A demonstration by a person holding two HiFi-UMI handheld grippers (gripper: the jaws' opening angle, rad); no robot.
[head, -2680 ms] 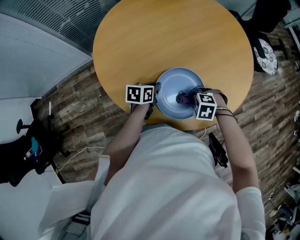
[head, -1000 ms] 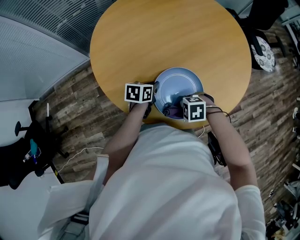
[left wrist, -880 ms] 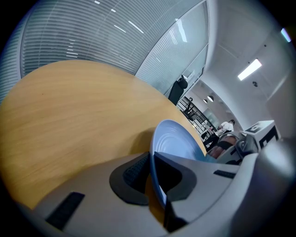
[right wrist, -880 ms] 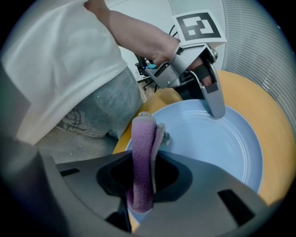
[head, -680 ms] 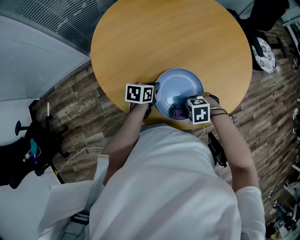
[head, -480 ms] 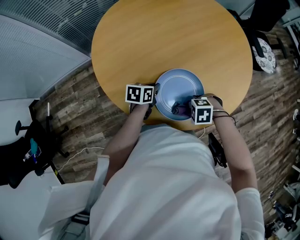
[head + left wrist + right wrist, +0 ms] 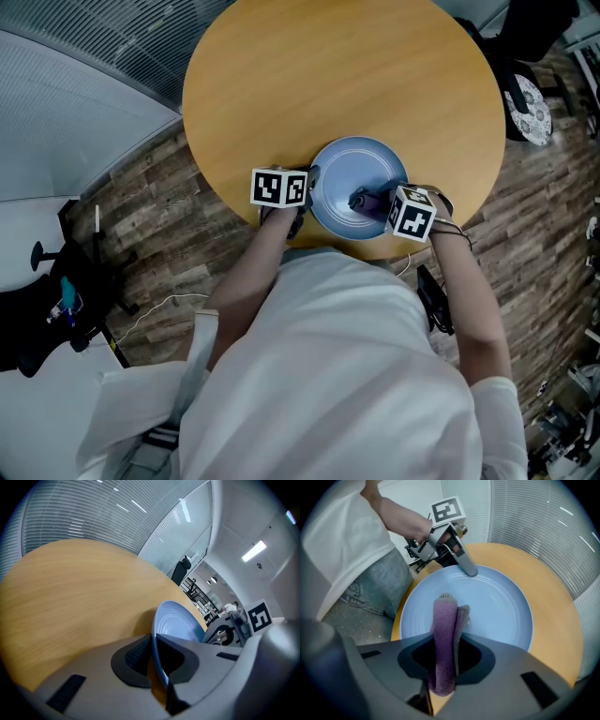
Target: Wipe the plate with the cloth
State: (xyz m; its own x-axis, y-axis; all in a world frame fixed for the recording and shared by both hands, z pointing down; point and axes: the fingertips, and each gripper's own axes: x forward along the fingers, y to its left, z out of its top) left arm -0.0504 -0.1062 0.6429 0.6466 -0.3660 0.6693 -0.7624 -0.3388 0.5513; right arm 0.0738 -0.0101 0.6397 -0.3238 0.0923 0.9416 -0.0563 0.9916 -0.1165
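Observation:
A pale blue plate point(image 7: 354, 167) lies on the round wooden table point(image 7: 328, 75), close to its near edge. My left gripper point(image 7: 312, 181) is shut on the plate's left rim; in the left gripper view the rim point(image 7: 161, 667) runs between the jaws. My right gripper point(image 7: 364, 200) points steeply down over the plate's right half, shut on a folded purple cloth point(image 7: 444, 630). The cloth's free end rests on the plate point(image 7: 497, 606) near its middle. In the right gripper view the left gripper point(image 7: 465, 566) shows at the far rim.
The plate sits just inside the table's near edge, right in front of the person's body. A black chair base point(image 7: 56, 281) stands on the wood floor at the left. A dark item with a patterned disc point(image 7: 532, 112) lies beyond the table's right side.
The right gripper has slid the cloth across the plate from its near-left part toward the right. The left gripper and the plate have stayed put.

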